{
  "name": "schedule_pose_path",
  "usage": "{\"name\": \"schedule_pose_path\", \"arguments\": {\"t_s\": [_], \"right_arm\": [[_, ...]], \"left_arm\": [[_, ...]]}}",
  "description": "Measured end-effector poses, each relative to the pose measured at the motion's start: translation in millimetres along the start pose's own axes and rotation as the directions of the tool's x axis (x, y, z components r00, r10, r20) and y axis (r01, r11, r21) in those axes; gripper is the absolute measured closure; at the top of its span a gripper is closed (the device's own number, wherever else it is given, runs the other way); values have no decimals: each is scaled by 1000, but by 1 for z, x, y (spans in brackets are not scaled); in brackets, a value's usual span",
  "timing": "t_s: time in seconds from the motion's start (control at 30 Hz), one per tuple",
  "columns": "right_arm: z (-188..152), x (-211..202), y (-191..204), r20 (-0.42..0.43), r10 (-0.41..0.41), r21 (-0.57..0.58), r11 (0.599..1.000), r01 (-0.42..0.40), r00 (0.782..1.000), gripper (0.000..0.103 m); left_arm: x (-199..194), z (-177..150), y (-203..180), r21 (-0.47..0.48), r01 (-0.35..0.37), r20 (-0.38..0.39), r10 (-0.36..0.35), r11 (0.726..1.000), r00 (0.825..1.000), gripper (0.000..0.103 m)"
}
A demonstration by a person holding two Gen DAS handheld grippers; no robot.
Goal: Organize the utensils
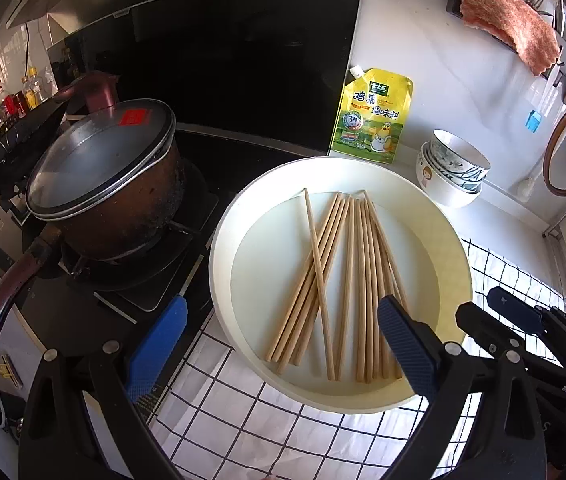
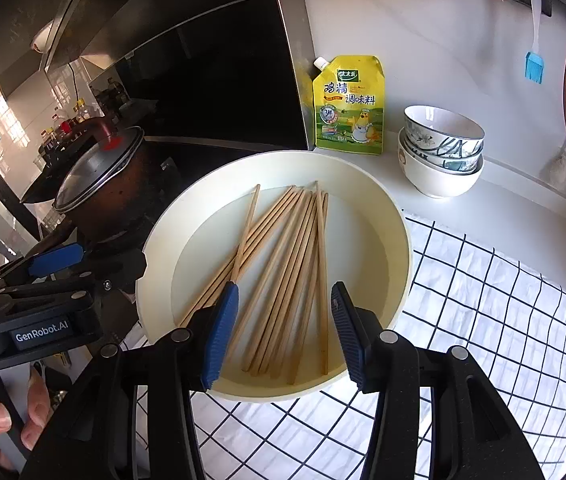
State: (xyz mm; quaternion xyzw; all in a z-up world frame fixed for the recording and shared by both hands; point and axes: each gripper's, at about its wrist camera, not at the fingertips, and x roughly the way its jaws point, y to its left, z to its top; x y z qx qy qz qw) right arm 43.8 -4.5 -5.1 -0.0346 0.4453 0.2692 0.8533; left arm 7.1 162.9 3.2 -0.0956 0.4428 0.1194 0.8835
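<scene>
While wooden chopsticks (image 2: 283,280) are lying in the cream basin (image 2: 399,240) mid-frame, both grippers are hovering above. Left gripper (image 1: 283,344) and right gripper (image 2: 283,332) are holding jaws apart, gripping nothing.

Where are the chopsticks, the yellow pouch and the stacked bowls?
chopsticks (image 2: 283,264), right wrist view, mid-bundle
yellow pouch (image 2: 349,108), right wrist view, front label
stacked bowls (image 1: 443,188), left wrist view, lowest bowl's side

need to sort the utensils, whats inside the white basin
Only a loose heap of wooden chopsticks lies in the white basin, some crossing others. Its floor looks bare elsewhere; the near part is hidden behind the blue fingers.
</scene>
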Motion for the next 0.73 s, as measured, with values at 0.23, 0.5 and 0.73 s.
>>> {"name": "schedule_pose_path", "arguments": {"t_s": [0.23,0.5,0.73], "right_arm": [[-2,-6,1,11,-4,-3,1000,4,1000,56],[-5,-14,-1,27,-12,9,1000,12,1000,56],[-7,-18,-5,34,-19,19,1000,18,999,55]], "left_arm": [[-5,-3,-6,19,8,6,-8,1000,1000,8],[-10,-4,-12,36,18,19,-18,999,1000,8],[-10,-5,-17,47,17,12,-18,999,1000,8]]}}
